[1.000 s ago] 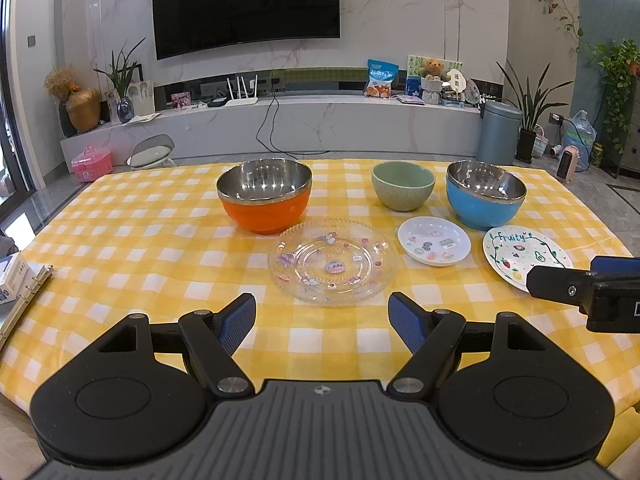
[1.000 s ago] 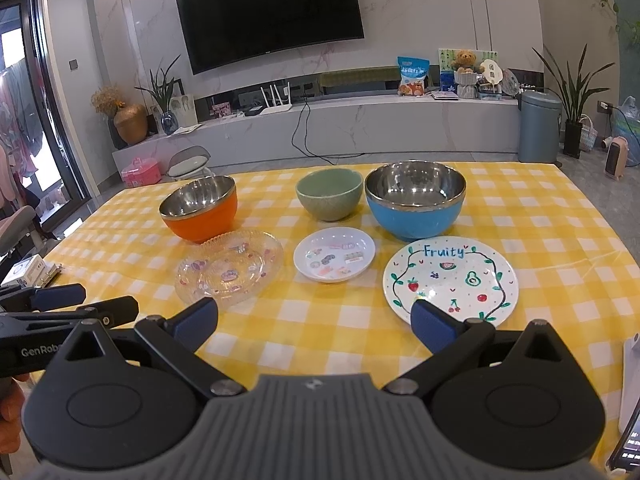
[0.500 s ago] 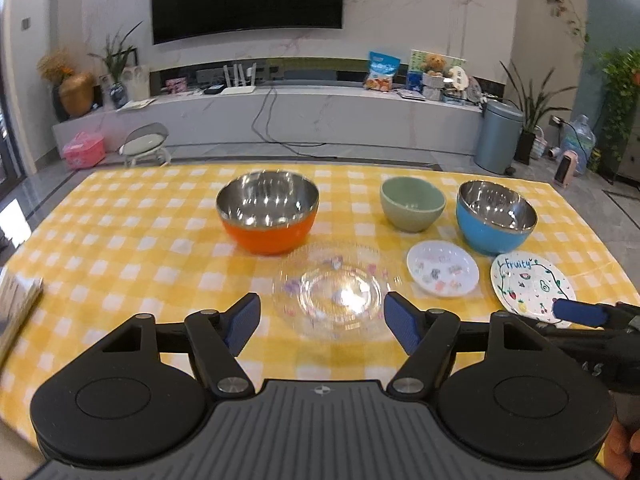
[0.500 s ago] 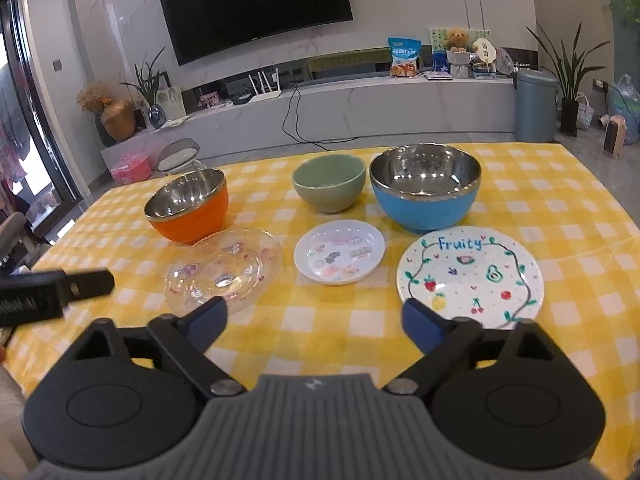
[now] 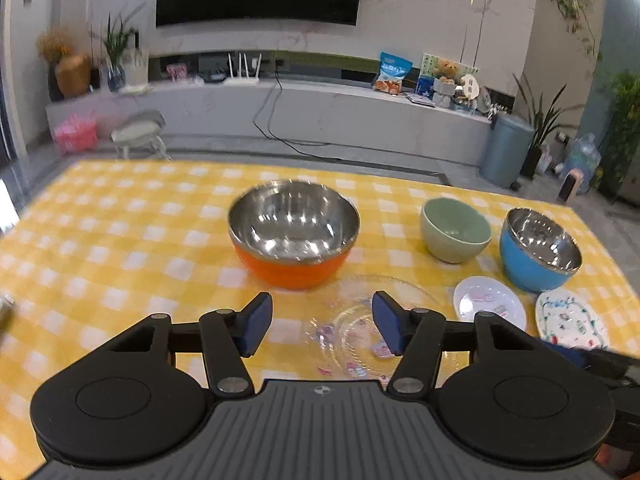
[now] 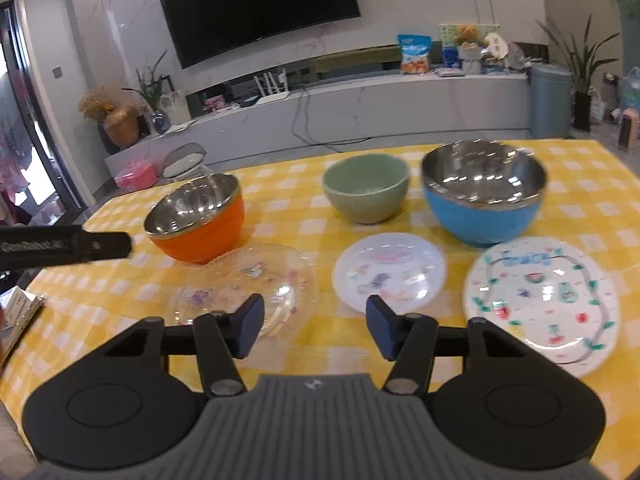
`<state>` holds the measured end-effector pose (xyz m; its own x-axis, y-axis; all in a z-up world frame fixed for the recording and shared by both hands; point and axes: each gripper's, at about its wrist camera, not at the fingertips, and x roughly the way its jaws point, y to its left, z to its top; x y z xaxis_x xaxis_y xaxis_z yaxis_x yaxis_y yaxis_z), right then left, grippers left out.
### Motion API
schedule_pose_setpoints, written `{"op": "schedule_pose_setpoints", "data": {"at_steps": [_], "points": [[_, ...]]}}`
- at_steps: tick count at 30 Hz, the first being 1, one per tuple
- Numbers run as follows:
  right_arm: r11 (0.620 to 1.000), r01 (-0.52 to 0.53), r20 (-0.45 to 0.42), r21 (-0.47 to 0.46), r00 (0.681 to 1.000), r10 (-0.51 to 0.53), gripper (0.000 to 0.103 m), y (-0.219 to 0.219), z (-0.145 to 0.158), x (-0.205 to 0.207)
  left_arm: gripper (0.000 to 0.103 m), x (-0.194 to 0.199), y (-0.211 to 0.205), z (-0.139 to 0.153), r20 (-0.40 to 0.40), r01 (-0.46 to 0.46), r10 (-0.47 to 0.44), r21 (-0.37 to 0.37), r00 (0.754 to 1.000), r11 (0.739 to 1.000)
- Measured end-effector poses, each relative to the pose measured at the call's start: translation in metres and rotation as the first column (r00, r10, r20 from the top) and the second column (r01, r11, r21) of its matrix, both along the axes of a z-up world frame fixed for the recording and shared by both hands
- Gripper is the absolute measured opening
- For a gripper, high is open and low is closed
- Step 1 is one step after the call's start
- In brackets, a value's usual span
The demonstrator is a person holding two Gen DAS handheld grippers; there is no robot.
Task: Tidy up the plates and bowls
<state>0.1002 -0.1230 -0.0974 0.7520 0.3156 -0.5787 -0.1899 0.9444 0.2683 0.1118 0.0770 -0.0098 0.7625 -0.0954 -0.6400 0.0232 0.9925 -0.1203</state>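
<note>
You are at the approach step: nothing is picked up yet, and all six pieces sit apart on the counter point(image 6: 580, 168) with its yellow checked cloth. The back row holds the orange bowl point(image 5: 294, 236), the green bowl point(image 5: 455, 230) and the blue bowl point(image 5: 538, 250). In front of them lie the clear glass plate point(image 6: 244, 288), the small white plate point(image 6: 390, 274) and the "Fruity" plate point(image 6: 542, 300).

Your left gripper point(image 5: 322, 322) hovers over the counter just short of the orange bowl, with the near rim of the clear glass plate under its right finger. Its fingers are closing but are apart, with nothing between them. Your right gripper point(image 6: 315, 326) hangs over the gap between the clear glass plate and the small white plate; its fingers are also closing on air and pinch nothing.

The likely plan is to nest the bowls and stack the plates. For the next move, I would choose one piece per hand and line a finger up on each side of its rim before squeezing. As they narrow now, the fingers may not pass over a bowl wall, so spread them again if you go for a bowl. The flat plates offer little edge to catch; come in low at the rim.
</note>
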Motion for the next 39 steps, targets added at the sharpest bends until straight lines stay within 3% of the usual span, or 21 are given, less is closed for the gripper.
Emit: {"op": "schedule_pose_setpoints", "data": {"at_steps": [4,10,17,27,30,34,39], "points": [[0.996,0.013,-0.069,0.084,0.998,-0.007,0.055,0.002,-0.013,0.016,0.069,0.005,0.01,-0.018,-0.008,-0.026,0.026,-0.059,1.0,0.998],[0.99,0.044,-0.082,0.132,0.996,-0.033,0.05,0.002,-0.026,0.028,0.069,0.014,0.019,-0.036,-0.024,-0.055,0.052,-0.134,0.998,0.989],[0.98,0.083,-0.115,0.18,0.991,-0.063,0.046,-0.006,-0.042,0.039,0.069,0.022,0.017,-0.052,-0.043,-0.063,0.056,-0.161,0.997,0.985],[0.975,0.089,-0.116,0.204,0.991,-0.067,0.031,-0.002,-0.052,0.05,0.062,0.029,0.016,-0.068,-0.056,-0.05,0.041,-0.176,0.998,0.983],[0.973,0.09,-0.111,0.214,0.992,-0.067,0.026,-0.001,-0.054,0.053,0.056,0.031,0.016,-0.073,-0.058,-0.04,0.029,-0.181,0.998,0.983],[0.969,0.077,-0.115,0.234,0.992,-0.051,0.018,0.0,-0.057,0.056,0.035,0.032,0.013,-0.077,-0.058,-0.027,0.018,-0.159,0.998,0.987],[0.971,0.082,-0.108,0.225,0.992,-0.059,0.012,0.0,-0.058,0.055,0.021,0.032,0.015,-0.077,-0.06,-0.038,0.029,-0.146,0.998,0.989]]}}
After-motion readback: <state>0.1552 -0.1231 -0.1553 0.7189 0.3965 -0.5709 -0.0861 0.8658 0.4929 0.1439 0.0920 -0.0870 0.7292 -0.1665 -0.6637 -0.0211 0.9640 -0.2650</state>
